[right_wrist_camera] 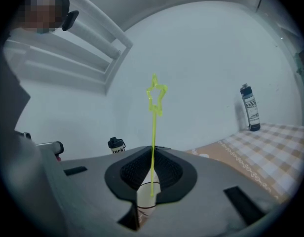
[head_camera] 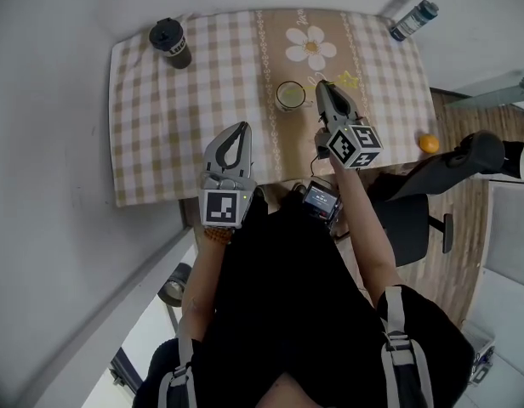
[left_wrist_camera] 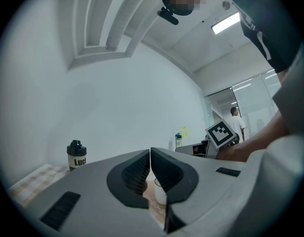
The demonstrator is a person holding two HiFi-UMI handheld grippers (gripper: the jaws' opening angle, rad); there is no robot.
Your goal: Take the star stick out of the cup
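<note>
Pinching the thin stem of the star stick [right_wrist_camera: 153, 117], my right gripper [right_wrist_camera: 153, 154] holds its jaws nearly together, so the stick stands upright with the star above the cup [right_wrist_camera: 144, 196]. This grip suits a straight lift clear of the cup. My left gripper [left_wrist_camera: 150, 154], jaws together on nothing, hangs left of the cup. The stem's lower end overlaps the cup; I cannot tell whether it clears the rim.

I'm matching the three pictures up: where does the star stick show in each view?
Head view: star stick right of the cup, at the right hand-held gripper's tip.
Left gripper view: small, right of centre.
Right gripper view: centre, upright between the jaws.
Shared landmark: black-lidded tumbler.
</note>
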